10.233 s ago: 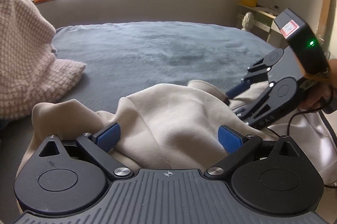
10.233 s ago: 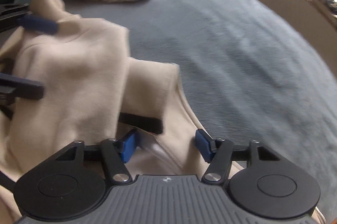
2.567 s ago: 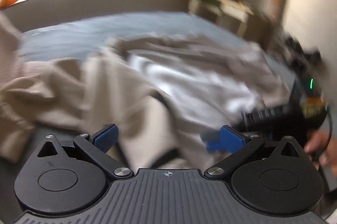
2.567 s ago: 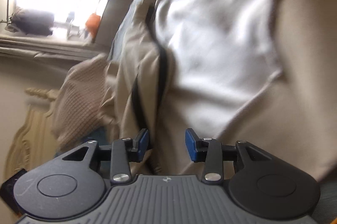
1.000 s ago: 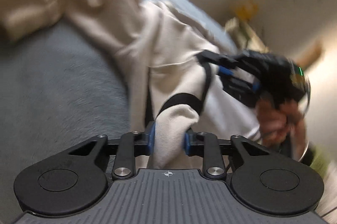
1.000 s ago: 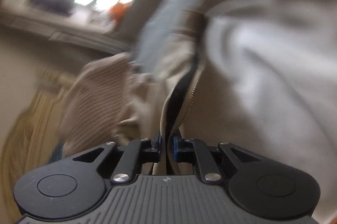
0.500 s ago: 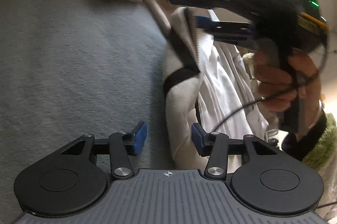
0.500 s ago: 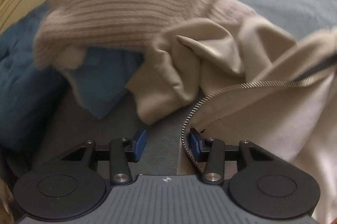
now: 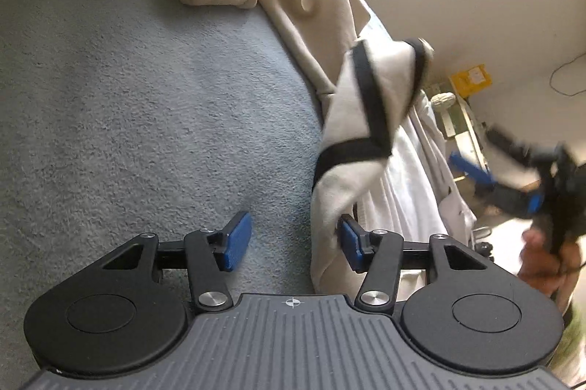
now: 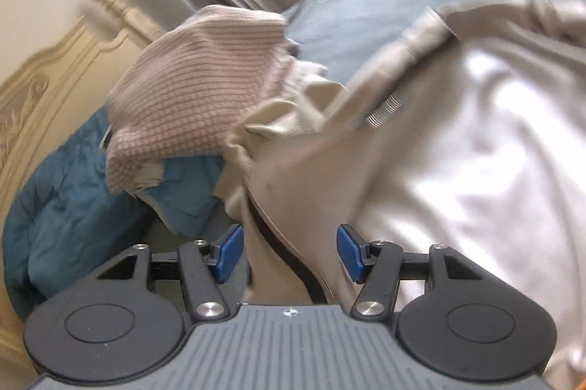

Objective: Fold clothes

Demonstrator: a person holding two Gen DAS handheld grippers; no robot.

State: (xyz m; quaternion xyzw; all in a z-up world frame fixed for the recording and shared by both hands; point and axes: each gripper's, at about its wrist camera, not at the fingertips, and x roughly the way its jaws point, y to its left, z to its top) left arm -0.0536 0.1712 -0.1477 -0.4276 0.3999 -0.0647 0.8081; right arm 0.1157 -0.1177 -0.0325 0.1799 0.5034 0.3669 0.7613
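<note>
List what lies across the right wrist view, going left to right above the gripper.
Carved cream headboard → teal quilted garment → pinkish knit sweater → beige jacket's outer fabric → its white lining.

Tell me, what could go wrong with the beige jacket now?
The jacket hangs half off the bed; with both grippers open, it may slide down. The left gripper touches its edge with one pad only, so closing might miss the cloth. In the right gripper, whose fingers are opening, the black trim sits loose and could bunch up.
</note>
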